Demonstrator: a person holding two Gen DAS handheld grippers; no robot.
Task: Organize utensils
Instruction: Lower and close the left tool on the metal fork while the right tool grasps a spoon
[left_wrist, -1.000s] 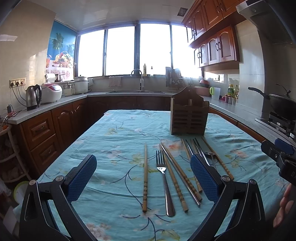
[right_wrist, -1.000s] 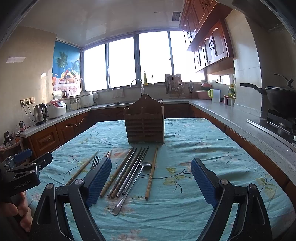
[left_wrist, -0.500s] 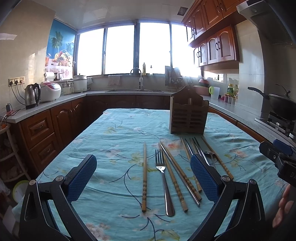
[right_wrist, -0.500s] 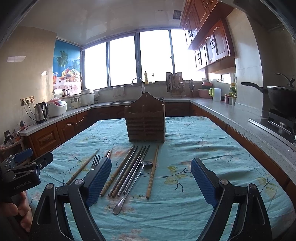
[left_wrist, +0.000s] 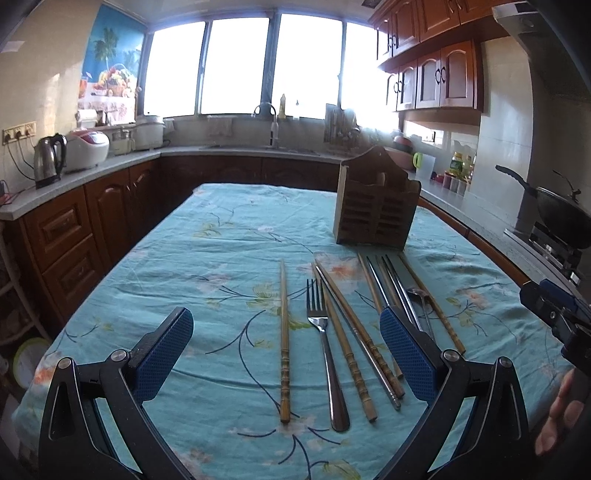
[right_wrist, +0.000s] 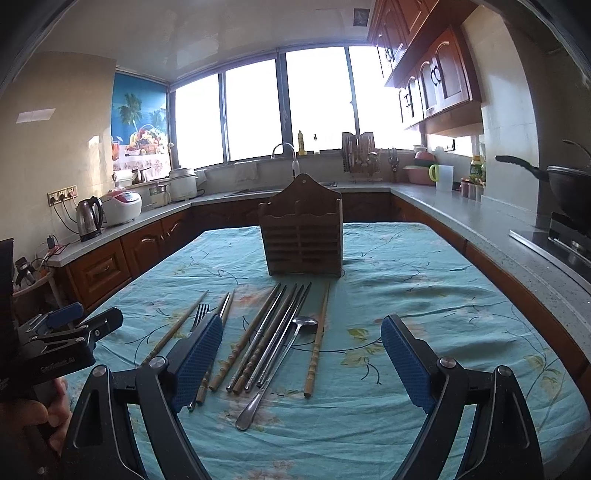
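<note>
On the teal floral tablecloth (left_wrist: 207, 258), chopsticks, a steel fork (left_wrist: 325, 354) and spoon (right_wrist: 280, 354) lie before the slatted wooden holder (right_wrist: 301, 236); both the left gripper (left_wrist: 284, 354) and right gripper (right_wrist: 301, 354) gape empty (nothing lifted yet), so I would pinch one utensil mid-shaft, clear of its neighbours.

cloth (left_wrist: 221, 258): teal floral fabric, matt, creased | holder (right_wrist: 301, 240): dark slatted wood, dull | fork (left_wrist: 325, 347): shiny metal | spoon (right_wrist: 280, 354): polished metal | chopsticks (left_wrist: 284, 339): some pale ringed wood, some glossy metal | pads (right_wrist: 199, 358): blue, dimpled, matt | kettle (left_wrist: 48, 160): bright steel | counter (right_wrist: 461, 218): smooth speckled stone
</note>
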